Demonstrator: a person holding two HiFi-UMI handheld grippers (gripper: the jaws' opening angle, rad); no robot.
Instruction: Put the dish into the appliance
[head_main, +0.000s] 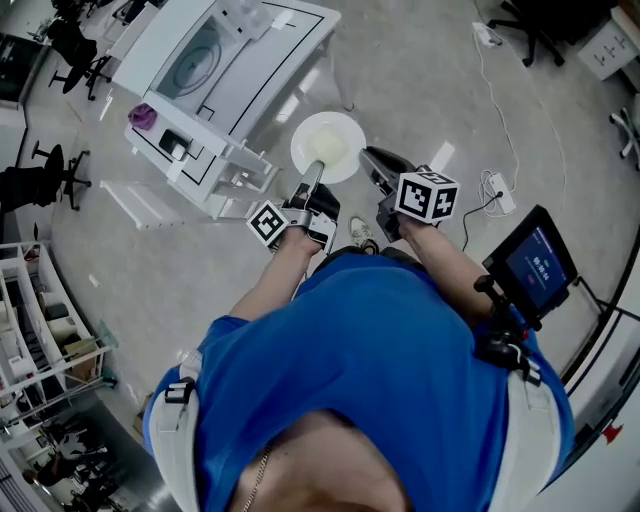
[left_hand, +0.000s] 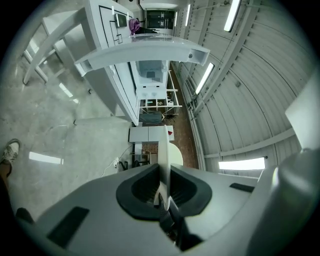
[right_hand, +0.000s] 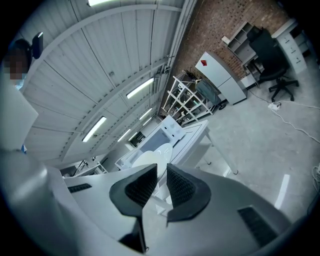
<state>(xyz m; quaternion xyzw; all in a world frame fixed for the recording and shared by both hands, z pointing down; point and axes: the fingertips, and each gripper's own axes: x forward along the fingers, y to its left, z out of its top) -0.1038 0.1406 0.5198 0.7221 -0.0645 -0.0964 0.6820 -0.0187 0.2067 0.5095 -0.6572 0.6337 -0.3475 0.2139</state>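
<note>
The dish is a round white plate (head_main: 328, 145), held out over the floor beside the white appliance (head_main: 230, 70). My left gripper (head_main: 316, 176) is shut on the plate's near rim. In the left gripper view the plate (left_hand: 164, 147) stands edge-on between the dark pads, with the appliance (left_hand: 125, 75) ahead. My right gripper (head_main: 369, 157) hovers just right of the plate, its jaws drawn together and holding nothing. In the right gripper view the plate (right_hand: 148, 161) and the appliance (right_hand: 172, 134) show beyond the right gripper (right_hand: 161, 174).
A purple object (head_main: 142, 116) sits on the appliance's corner. A screen on a stand (head_main: 535, 262) is at my right, with a power strip and cable (head_main: 498, 190) on the floor. Office chairs (head_main: 55, 175) and a shelf rack (head_main: 40, 330) stand to the left.
</note>
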